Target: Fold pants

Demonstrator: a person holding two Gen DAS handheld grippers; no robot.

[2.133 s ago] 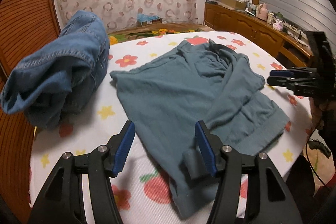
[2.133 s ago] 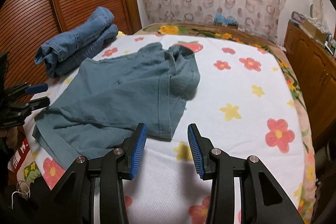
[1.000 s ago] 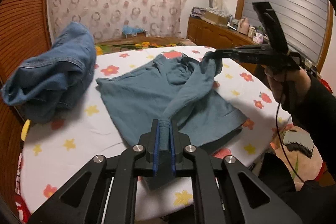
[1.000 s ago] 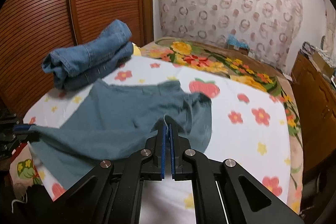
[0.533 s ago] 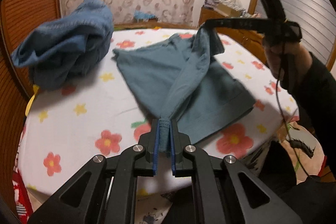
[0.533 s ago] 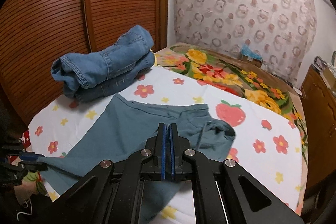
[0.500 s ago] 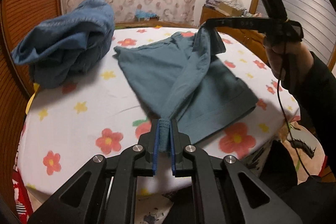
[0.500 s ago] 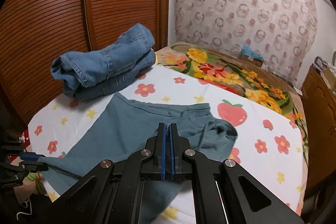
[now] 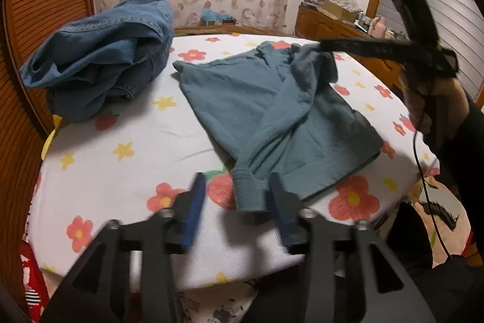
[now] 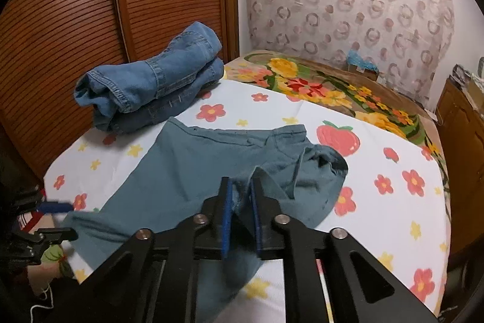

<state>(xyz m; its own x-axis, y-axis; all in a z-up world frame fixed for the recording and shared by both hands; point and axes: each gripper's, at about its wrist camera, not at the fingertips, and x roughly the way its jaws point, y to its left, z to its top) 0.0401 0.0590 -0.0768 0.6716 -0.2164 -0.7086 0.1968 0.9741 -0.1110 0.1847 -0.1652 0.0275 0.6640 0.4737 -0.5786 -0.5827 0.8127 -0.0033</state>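
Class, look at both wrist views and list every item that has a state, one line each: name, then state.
Left claw: open, hem of the teal pants between its pads, not clamped.
Right claw: partly open, teal fabric in the gap.
Teal pants: lying on the bed, one leg folded across the other, rumpled at the far end.
Denim jeans: folded, stacked beside the wardrobe.
Floral sheet: spread on the bed, slightly creased.

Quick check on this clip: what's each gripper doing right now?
Left gripper: open, hem of the teal cotton pants loose between its fingers.
Right gripper: partly open, pants fabric between its fingers, not clamped.
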